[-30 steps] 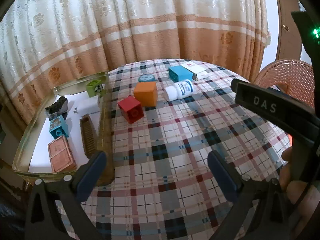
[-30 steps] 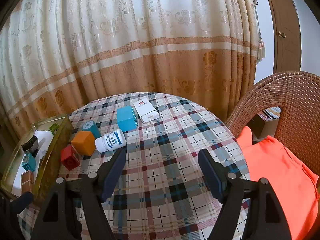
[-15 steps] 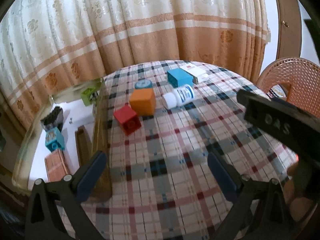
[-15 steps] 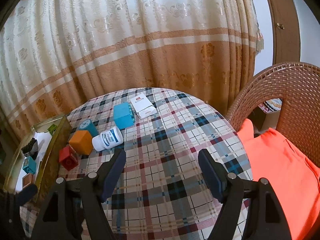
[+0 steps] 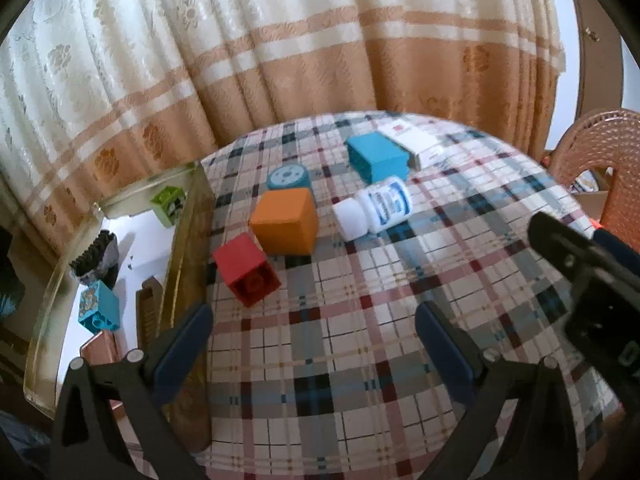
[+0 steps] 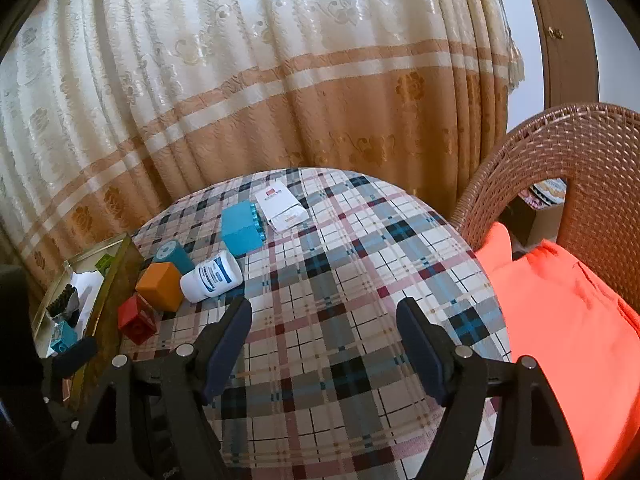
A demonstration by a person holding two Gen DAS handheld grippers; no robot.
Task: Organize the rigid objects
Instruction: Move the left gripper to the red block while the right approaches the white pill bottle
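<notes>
Beside the glass-walled tray (image 5: pixel 188 240) at the table's (image 5: pixel 340 360) left edge, you are mid-sorting: several pieces already sit inside it and six still lie on the checked cloth. I judge this the approach to the next pick. Your left gripper (image 5: pixel 312 344) hangs with its jaws released and nothing between them, aimed at the cluster nearest the tray. Your right gripper (image 6: pixel 324 340) also stands with its jaws released and empty, farther from the tray.

Largest first. The tray is a long, shallow box with clear amber-tinted walls and a white floor. Farthest from it lies a flat white carton (image 5: pixel 412 142) with a red mark, thin cardboard by the look of it. Just tray-side of that sits the blue block (image 5: pixel 376 158), a smooth plastic box. Nearer the tray comes the orange cube (image 5: pixel 286 222), matte and sharp-edged. The white bottle (image 5: pixel 374 210) lies on its side beyond the cube, round and glossy with a blue label, so it may roll. Between the cube and the blue block stands a teal cylinder (image 5: pixel 288 176) with a dotted top. The red brick (image 5: pixel 246 276) sits closest to the tray wall, tipped so its stud faces you.

The red brick looks the natural next target: you would need to bring the jaws down over two flat sides, avoiding the stud face, then clear the tray wall.
</notes>
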